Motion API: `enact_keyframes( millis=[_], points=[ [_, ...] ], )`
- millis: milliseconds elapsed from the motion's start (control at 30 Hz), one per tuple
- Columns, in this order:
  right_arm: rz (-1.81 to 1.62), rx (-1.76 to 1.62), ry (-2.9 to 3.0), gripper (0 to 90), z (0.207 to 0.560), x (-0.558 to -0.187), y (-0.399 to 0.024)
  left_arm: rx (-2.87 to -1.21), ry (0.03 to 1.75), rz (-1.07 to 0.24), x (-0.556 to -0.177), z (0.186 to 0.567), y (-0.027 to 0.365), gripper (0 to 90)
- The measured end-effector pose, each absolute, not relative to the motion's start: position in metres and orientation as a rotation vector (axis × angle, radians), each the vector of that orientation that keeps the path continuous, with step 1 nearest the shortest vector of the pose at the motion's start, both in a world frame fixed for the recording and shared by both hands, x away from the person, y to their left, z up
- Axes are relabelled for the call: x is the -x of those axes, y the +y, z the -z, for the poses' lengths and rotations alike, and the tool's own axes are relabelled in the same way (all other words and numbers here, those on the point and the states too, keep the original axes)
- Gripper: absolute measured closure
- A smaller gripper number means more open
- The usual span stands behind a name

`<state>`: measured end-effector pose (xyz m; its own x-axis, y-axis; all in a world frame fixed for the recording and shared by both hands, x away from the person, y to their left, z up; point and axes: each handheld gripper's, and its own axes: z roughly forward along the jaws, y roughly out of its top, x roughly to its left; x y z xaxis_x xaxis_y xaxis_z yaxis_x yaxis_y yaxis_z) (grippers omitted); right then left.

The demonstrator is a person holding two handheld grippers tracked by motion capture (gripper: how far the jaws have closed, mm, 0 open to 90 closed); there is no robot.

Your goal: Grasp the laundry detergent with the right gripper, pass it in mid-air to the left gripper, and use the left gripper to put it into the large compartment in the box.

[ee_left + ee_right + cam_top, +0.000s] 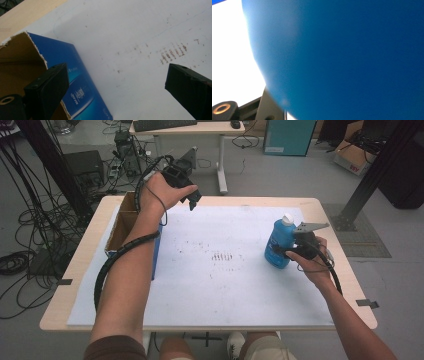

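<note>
A blue bottle (278, 242) with a white cap stands upright at the right side of the white sheet (215, 290). My right gripper (283, 252) is shut on its lower body from the right, and the bottle's blue wall (349, 55) sits very close in the right gripper view. An open cardboard box (123, 227) with a blue outer side (75, 75) stands at the table's left edge. My left gripper (192, 200) hangs above the sheet just right of the box's far end. Its jaws stand wide apart (116, 72) with nothing between them.
The sheet has faint brown marks (222, 256) at its middle. The wooden table rim (75, 270) runs around it. Beyond the far edge stand a desk (187, 129) and a tangle of cables (30, 235) on the floor at left. A black post (375, 175) rises at right.
</note>
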<state>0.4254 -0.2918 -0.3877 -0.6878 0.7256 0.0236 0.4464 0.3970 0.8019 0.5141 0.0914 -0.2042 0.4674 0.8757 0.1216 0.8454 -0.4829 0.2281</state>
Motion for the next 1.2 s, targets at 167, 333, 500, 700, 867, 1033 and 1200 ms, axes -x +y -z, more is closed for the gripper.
enact_keyframes(
  millis=[167, 333, 500, 700, 867, 1033, 1200],
  points=[
    [-1.209, -1.018, 2.345, 45.0, 0.382, -0.429, -0.285, -2.583, 1.466, -0.342, -0.515, 0.196, 0.092, 5.6],
    [-1.231, -1.016, 2.376, 44.9, 0.371, -0.434, -0.275, -2.621, 1.391, -0.338, -0.516, 0.188, 0.092, 5.6],
    [-1.236, -0.99, 2.411, 44.8, 0.355, -0.44, -0.262, -2.655, 1.298, -0.332, -0.516, 0.178, 0.092, 5.7],
    [-1.284, -0.932, 2.44, 44.6, 0.335, -0.449, -0.24, -2.7, 1.151, -0.332, -0.512, 0.161, 0.092, 5.7],
    [-1.298, -0.865, 2.492, 44.5, 0.322, -0.456, -0.214, -2.74, 1.025, -0.331, -0.506, 0.15, 0.089, 5.6],
    [-1.346, -0.776, 2.533, 44.5, 0.314, -0.461, -0.185, -2.795, 0.913, -0.296, -0.5, 0.144, 0.085, 5.3],
    [-1.369, -0.681, 2.587, 44.4, 0.31, -0.465, -0.154, -2.834, 0.808, -0.27, -0.492, 0.142, 0.083, 5.3]
  ],
)
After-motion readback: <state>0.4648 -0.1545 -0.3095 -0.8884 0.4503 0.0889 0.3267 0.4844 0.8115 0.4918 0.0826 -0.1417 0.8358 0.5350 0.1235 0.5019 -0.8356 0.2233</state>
